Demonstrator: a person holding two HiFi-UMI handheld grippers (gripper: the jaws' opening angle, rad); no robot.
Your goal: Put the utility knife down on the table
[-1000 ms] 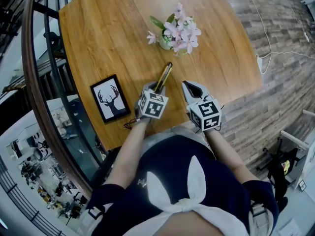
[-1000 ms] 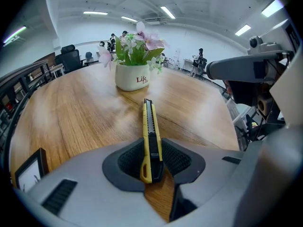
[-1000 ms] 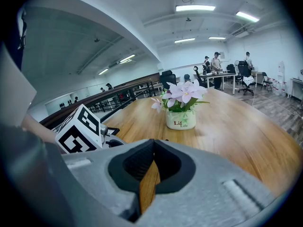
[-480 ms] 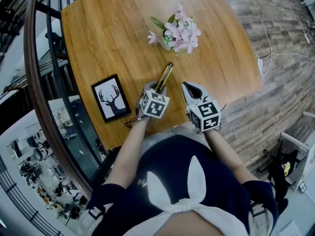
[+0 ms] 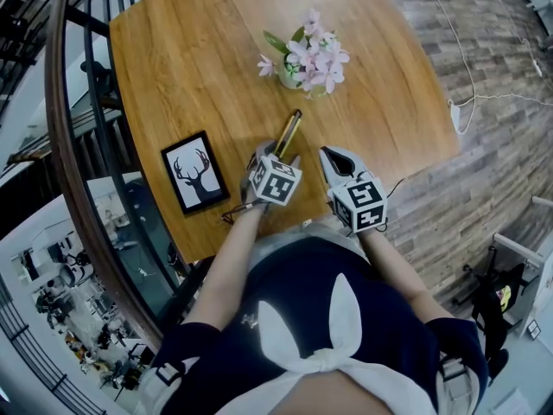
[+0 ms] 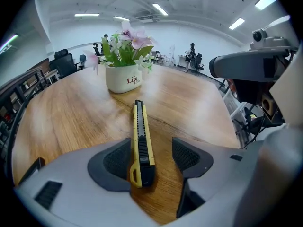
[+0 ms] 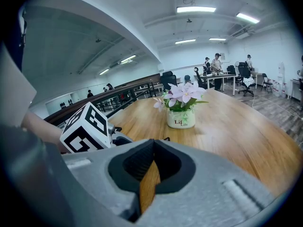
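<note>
The yellow and black utility knife (image 6: 140, 141) lies flat on the wooden table (image 5: 190, 50), pointing toward the flower pot. My left gripper (image 6: 150, 148) straddles its rear end and its jaws are opening. The knife rests close to the left pad, and a clear gap separates it from the right pad (image 6: 189, 155). From the head view the knife (image 5: 289, 132) sticks out beyond the left gripper (image 5: 275, 156). My right gripper (image 5: 327, 151) hovers just right of it near the table's front edge, and in its own view it (image 7: 152, 143) is shut and empty.
A white pot of pink flowers (image 5: 307, 59) stands beyond the knife's tip. A framed deer picture (image 5: 193, 171) lies to the left near the table edge. A dark curved railing (image 5: 78, 145) runs along the left; brick-pattern floor with a cable (image 5: 471, 102) lies to the right.
The left gripper's jaws have spread apart and let go of the knife, which now lies on the table. Neither hand has shifted noticeably.
</note>
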